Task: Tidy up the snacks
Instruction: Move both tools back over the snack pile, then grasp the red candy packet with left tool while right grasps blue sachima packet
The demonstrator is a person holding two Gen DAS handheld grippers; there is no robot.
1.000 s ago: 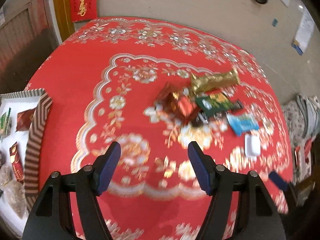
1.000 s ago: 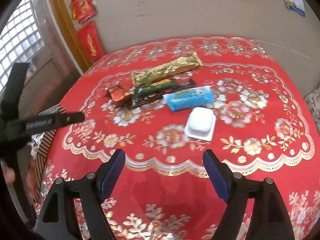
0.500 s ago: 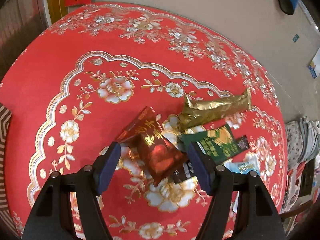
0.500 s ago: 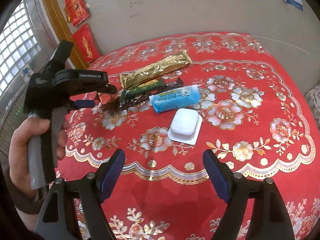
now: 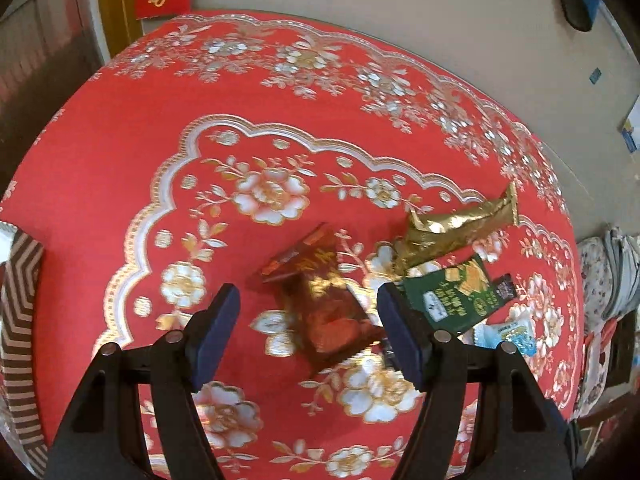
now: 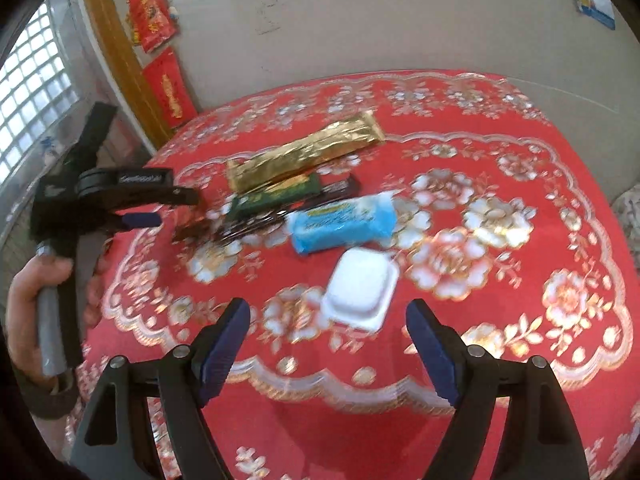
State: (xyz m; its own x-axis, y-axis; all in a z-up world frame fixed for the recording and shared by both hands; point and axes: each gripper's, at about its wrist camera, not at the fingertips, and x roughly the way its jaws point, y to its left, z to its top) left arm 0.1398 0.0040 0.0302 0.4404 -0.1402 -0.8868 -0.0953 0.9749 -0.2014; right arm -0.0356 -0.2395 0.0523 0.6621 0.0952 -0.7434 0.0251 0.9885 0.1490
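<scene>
A pile of snacks lies on the red flowered tablecloth (image 5: 120, 128). My left gripper (image 5: 308, 320) is open, its jaws on either side of a red-brown shiny packet (image 5: 328, 316) just ahead of the tips. Beside it lie a gold packet (image 5: 452, 232), a green packet (image 5: 456, 296) and a blue packet (image 5: 516, 332). My right gripper (image 6: 328, 340) is open and empty, just short of a white plastic cup (image 6: 362, 288). The right wrist view shows the blue packet (image 6: 344, 222), gold packet (image 6: 304, 156), green packet (image 6: 276, 196) and the left gripper (image 6: 168, 208) at the pile's left end.
A striped box (image 5: 20, 320) stands at the table's left edge in the left wrist view. A beige wall (image 6: 360, 20) with red paper hangings (image 6: 152, 12) is behind the table. Cloth and clutter (image 5: 608, 280) lie beyond the right edge.
My left gripper has swung away from the striped box and closed in on the red-brown packet. My right gripper has moved a little nearer the white cup.
</scene>
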